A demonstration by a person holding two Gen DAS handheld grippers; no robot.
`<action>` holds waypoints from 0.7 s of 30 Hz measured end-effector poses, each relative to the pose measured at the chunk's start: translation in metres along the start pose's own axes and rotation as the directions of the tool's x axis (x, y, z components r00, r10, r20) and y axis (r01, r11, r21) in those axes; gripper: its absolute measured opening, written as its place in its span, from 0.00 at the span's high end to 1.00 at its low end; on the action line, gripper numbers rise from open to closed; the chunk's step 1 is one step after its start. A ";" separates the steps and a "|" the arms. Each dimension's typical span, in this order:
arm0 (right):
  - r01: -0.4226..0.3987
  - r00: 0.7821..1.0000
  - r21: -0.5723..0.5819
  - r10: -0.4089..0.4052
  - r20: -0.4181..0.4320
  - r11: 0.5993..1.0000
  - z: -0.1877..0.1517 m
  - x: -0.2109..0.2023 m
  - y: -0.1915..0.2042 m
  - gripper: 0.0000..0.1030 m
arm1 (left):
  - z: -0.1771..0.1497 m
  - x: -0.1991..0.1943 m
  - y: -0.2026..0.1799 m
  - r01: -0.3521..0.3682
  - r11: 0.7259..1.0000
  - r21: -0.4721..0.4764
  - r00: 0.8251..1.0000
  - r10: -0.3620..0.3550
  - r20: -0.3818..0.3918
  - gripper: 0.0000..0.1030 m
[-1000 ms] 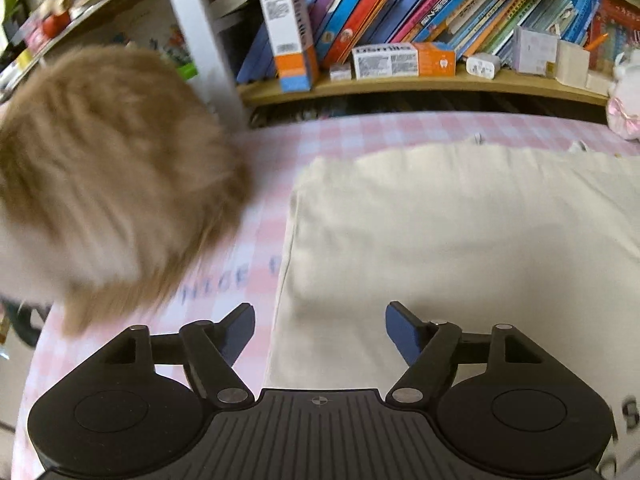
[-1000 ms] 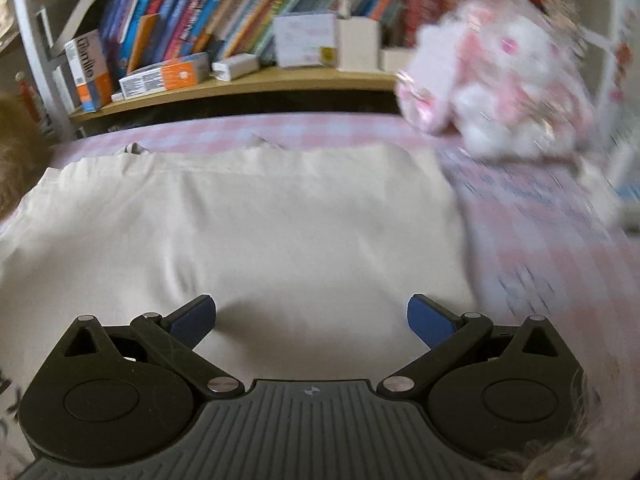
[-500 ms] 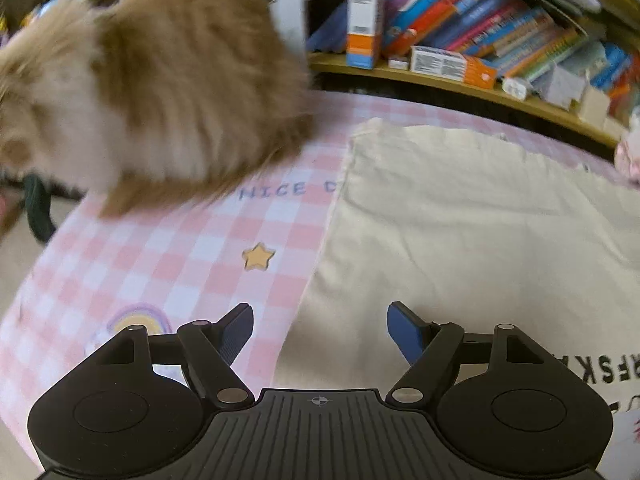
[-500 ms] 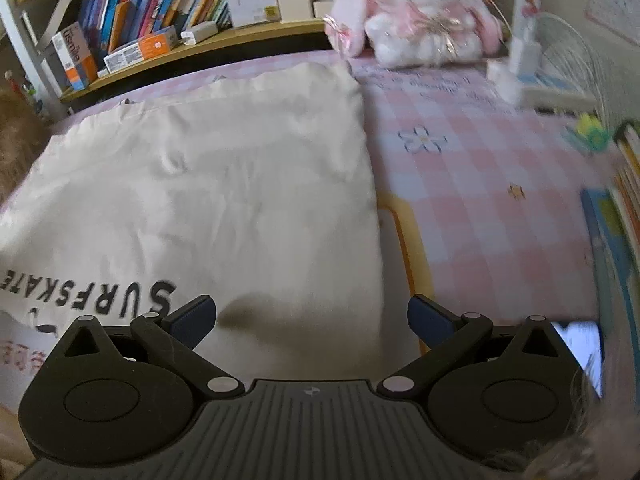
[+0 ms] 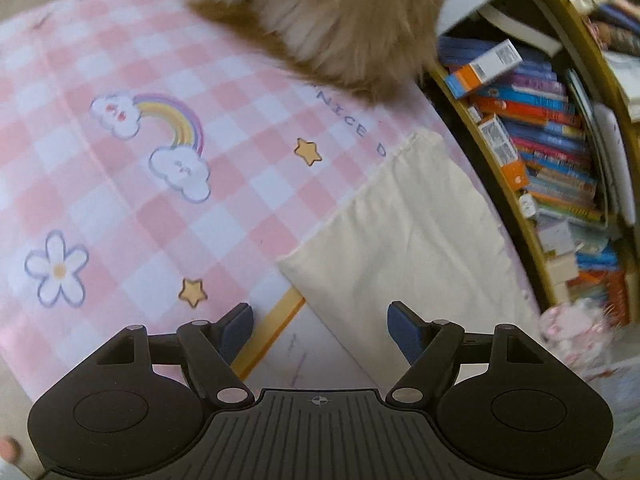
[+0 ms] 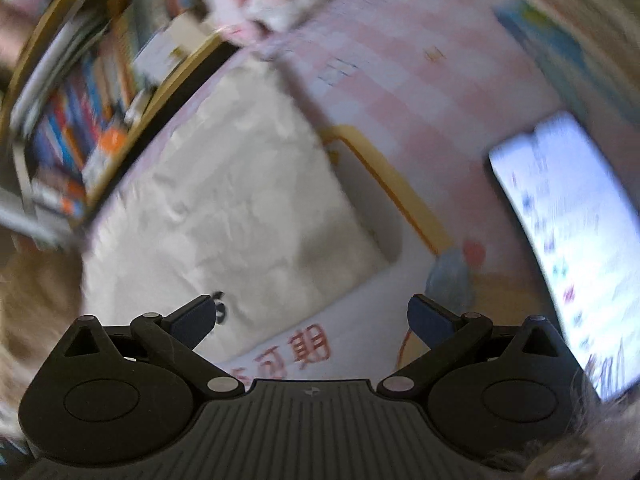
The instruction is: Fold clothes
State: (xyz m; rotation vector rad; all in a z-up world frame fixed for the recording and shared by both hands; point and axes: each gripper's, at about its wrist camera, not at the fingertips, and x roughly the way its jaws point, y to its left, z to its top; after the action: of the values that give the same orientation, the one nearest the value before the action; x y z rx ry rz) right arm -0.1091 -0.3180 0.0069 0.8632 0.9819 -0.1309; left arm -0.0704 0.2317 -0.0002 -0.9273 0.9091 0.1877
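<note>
Cloth (image 5: 420,236) of a cream colour lies flat on my pink checked desk (image 5: 120,184), its far edge along the desk's back edge by the bookshelf (image 5: 552,128). My left claw (image 5: 320,328) hangs over the near left corner of that cloth, blue pads wide apart with nothing between them. My right claw (image 6: 310,318) hangs over the cloth's near right corner (image 6: 248,220), pads just as far apart and empty; this view is blurred. A furry animal (image 5: 340,12) sits at the desk's back left, beside the cloth. A lit tablet (image 6: 568,240) rests toward the desk's right edge.
</note>
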 end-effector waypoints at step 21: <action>-0.142 0.988 0.412 0.104 0.111 0.900 0.022 0.024 -0.036 0.83 | 0.014 0.038 0.030 0.172 0.901 -0.399 0.985 -0.152 0.081 0.94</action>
State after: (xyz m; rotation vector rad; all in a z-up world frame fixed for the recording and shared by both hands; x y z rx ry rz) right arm -0.0969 -0.3502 -0.0270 1.3025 0.8254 -0.2763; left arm -0.0534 0.2523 -0.0425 -1.3742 0.7550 0.2607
